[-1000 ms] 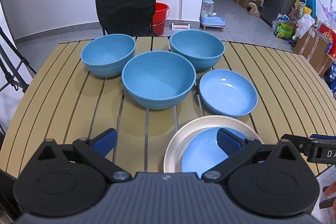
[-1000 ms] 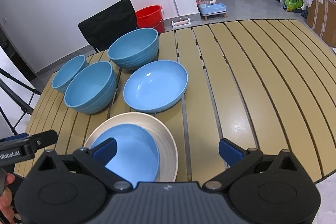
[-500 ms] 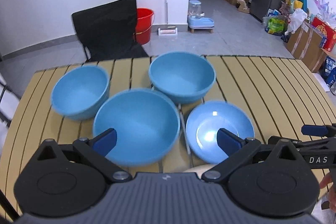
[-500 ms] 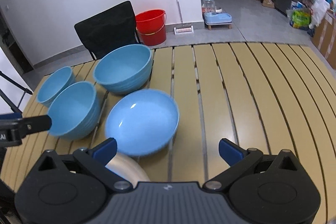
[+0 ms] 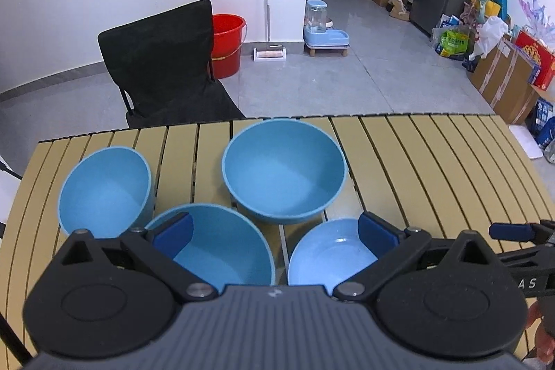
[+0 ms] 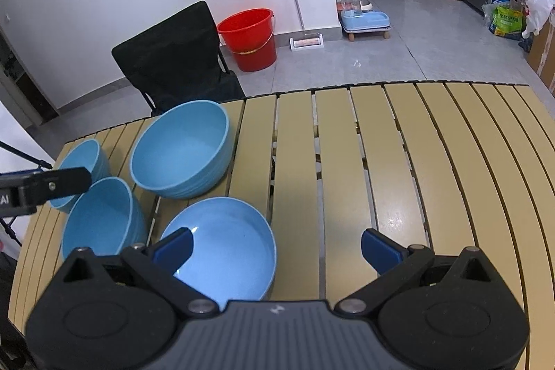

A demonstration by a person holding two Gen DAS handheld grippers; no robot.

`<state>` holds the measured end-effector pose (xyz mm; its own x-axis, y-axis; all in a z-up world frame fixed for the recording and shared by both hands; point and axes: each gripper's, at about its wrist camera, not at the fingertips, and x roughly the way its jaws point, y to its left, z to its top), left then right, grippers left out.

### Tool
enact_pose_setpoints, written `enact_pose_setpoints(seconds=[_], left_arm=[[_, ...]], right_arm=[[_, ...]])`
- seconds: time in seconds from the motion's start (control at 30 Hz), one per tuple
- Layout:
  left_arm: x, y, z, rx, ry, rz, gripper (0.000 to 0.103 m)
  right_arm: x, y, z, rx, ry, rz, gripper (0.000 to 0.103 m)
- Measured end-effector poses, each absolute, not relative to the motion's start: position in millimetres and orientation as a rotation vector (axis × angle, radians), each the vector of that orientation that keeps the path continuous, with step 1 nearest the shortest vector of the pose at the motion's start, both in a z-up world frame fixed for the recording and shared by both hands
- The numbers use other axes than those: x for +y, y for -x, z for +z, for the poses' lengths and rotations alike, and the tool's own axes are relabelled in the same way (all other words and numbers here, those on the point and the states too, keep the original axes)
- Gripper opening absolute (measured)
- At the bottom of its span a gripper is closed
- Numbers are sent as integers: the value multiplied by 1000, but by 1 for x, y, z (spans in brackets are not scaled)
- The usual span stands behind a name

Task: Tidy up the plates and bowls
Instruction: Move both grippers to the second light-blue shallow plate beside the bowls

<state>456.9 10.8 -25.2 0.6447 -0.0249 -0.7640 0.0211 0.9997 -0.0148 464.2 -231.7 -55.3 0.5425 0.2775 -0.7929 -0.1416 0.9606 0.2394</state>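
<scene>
Three deep blue bowls stand on the slatted table [image 5: 433, 169]: a far one [image 5: 284, 169], a left one [image 5: 104, 189] and a near one [image 5: 222, 245]. A shallow blue plate [image 5: 329, 255] lies right of the near bowl. My left gripper [image 5: 274, 233] is open and empty, above the near bowl and the plate. My right gripper [image 6: 275, 247] is open and empty, over the plate [image 6: 229, 248]; the far bowl [image 6: 180, 148] and near bowl [image 6: 100, 217] are to its left. The left gripper's finger [image 6: 52, 184] shows at the left edge. The white plate is hidden.
A black chair [image 5: 163, 71] stands behind the table's far edge, with a red bucket [image 5: 227, 44] beside it. The right half of the table [image 6: 433, 179] is bare slats. Boxes and bags [image 5: 503, 58] line the far right of the room.
Both grippers have moved forward over the table. The white plate with the blue dish in it has dropped out of view under them. Both stay open.
</scene>
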Motion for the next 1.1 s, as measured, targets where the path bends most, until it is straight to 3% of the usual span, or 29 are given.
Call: enact_pose_setpoints(seconds=[0.5, 0.83, 1.1], left_arm=[[3, -415, -30, 829, -25, -23, 101], [-13, -402, -19, 843, -21, -24, 79], [-33, -424, -29, 912, -41, -26, 50]], right_arm=[[-234, -431, -68, 946, -170, 251, 103], [-240, -420, -67, 980, -208, 244, 94], [-232, -430, -68, 1013, -249, 231, 79]])
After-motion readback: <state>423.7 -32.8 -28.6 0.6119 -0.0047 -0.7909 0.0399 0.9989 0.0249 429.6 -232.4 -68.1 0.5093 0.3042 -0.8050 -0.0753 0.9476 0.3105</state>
